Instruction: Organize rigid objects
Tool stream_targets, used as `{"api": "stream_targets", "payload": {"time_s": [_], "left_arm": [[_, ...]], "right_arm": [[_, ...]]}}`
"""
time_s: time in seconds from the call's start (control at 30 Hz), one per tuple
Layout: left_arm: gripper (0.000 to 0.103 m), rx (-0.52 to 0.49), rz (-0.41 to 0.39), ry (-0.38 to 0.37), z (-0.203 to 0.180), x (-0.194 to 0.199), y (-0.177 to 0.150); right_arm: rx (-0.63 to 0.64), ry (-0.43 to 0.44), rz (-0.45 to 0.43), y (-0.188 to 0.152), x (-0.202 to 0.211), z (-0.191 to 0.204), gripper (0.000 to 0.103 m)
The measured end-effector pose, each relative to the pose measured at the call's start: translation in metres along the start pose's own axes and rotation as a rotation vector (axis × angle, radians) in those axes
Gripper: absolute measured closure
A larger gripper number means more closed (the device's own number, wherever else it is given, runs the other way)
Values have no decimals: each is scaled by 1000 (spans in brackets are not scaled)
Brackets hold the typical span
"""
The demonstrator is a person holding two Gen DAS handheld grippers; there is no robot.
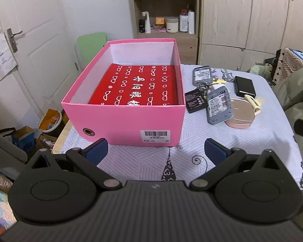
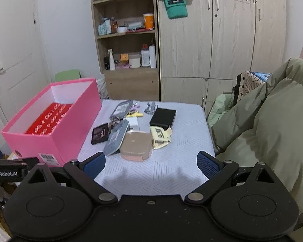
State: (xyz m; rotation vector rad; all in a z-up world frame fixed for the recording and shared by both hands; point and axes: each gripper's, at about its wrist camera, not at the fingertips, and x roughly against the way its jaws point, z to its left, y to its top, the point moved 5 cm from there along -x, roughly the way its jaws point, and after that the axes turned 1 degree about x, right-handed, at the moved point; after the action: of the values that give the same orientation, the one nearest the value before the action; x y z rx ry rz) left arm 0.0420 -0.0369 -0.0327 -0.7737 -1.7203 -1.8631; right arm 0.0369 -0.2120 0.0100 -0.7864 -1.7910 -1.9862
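Left tool [image 1: 155,151], right tool [image 2: 151,164] both spread, empty, over white patterned tablecloth [image 2: 161,173]; wooden shelf [image 2: 127,40], wardrobe [image 2: 222,40] behind.

Even, moderately bright indoor light is filling both views. Fisheye distortion is bending the edges. Soft shadows are falling on the counter [image 2: 151,171] near the right tool [image 2: 151,162].

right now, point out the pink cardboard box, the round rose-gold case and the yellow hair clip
pink cardboard box [image 1: 127,123], left wrist view, front wall
round rose-gold case [image 2: 135,145], right wrist view, lid centre
yellow hair clip [image 2: 160,136], right wrist view, its body
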Motion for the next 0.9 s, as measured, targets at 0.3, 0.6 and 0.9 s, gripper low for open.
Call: {"api": "stream_targets", "payload": {"time_s": [0.3, 0.6, 0.9], "left_arm": [[0, -90, -23, -181, 12, 6, 12], [0, -278, 5, -159, 48, -12, 58], [3, -314, 114, -191, 87, -51, 102]], "right_arm": [[-1, 41, -262, 11, -13, -13, 0], [30, 175, -125, 13, -50, 7, 10], [-30, 297, 6, 15, -97, 31, 28]]}}
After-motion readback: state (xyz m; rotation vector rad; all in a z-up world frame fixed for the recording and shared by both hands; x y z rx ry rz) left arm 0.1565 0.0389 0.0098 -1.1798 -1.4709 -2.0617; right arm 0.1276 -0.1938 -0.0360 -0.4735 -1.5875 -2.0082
